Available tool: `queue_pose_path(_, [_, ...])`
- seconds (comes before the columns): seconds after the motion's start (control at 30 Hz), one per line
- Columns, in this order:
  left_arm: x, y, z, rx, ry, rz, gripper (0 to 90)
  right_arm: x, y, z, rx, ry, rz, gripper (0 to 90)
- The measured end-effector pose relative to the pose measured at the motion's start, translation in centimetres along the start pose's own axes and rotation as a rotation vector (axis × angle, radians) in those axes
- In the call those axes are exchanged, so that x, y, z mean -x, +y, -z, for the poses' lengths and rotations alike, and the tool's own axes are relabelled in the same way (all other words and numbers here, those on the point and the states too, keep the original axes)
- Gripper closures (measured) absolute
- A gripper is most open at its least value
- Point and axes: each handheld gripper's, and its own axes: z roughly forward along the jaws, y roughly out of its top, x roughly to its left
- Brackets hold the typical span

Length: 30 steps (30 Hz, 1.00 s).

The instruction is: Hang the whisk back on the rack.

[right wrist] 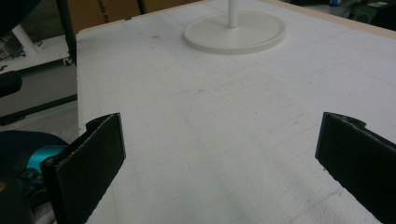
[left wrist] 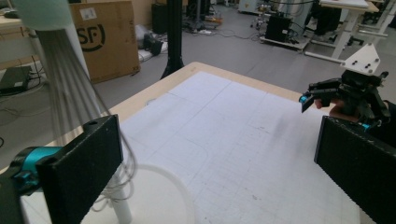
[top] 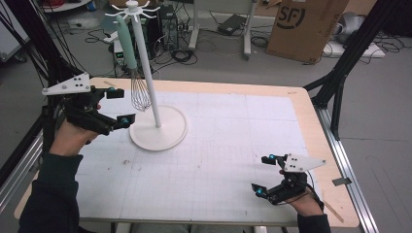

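A: Where's the whisk [top: 137,80] rel. to the stand [top: 158,127]?

B: High view: it hangs from a hook at the stand's top, mint handle up, wire end down, just left of the pole and above the round base. Nothing pinching it.

A: Left gripper [top: 119,106]?

B: Just left of the stand, level w/ the whisk's wires. Jaws spread wide, nothing between them; whisk sits beside them, apart.

A: Its own cam add anything?

B: Yes. Left gripper view has the whisk [left wrist: 70,88] close up and blurred, wires dropping behind the left jaw, stand's base rim below. Also shows the right gripper [left wrist: 327,105] far across the bench [left wrist: 224,130], which the high view puts at the near right corner, well away from the stand.

A: Right gripper [top: 267,175] state?

B: Jaws spread, empty, over bare bench. Right gripper view gives the stand's base [right wrist: 235,31] and pole foot far ahead.

A: Containers?

B: Cardboard box [top: 306,26] on the floor behind the stand; contents can't tell.
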Motion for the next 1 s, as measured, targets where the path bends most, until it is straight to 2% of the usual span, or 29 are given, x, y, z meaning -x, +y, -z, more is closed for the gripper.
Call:
queue_pose_path(0.3, [1.1, -2.2, -0.2, 0.012, -0.019, 0.004, 1.7, 0.0, 0.8, -0.2, 0.026, -0.031, -0.001, 0.5])
queue_pose_path(0.4, [1.5, -2.8, -0.5, 0.012, -0.024, 0.001, 1.7, 0.0, 1.0, -0.4, 0.032, -0.045, -0.018, 0.5])
queue_pose_path(0.67, [2.6, -4.8, -1.0, -0.003, -0.051, -0.003, 1.6, -0.3, 1.3, -0.4, 0.073, -0.046, -0.032, 0.5])
queue_pose_path(0.83, [2.9, -6.1, -1.3, -0.003, -0.059, 0.006, 1.7, -0.7, 1.5, -0.3, 0.084, -0.049, -0.03, 0.5])
queue_pose_path(1.0, [3.2, -7.4, -1.7, -0.006, -0.061, 0.009, 1.7, -0.6, 1.5, 0.0, 0.119, -0.063, -0.03, 0.5])
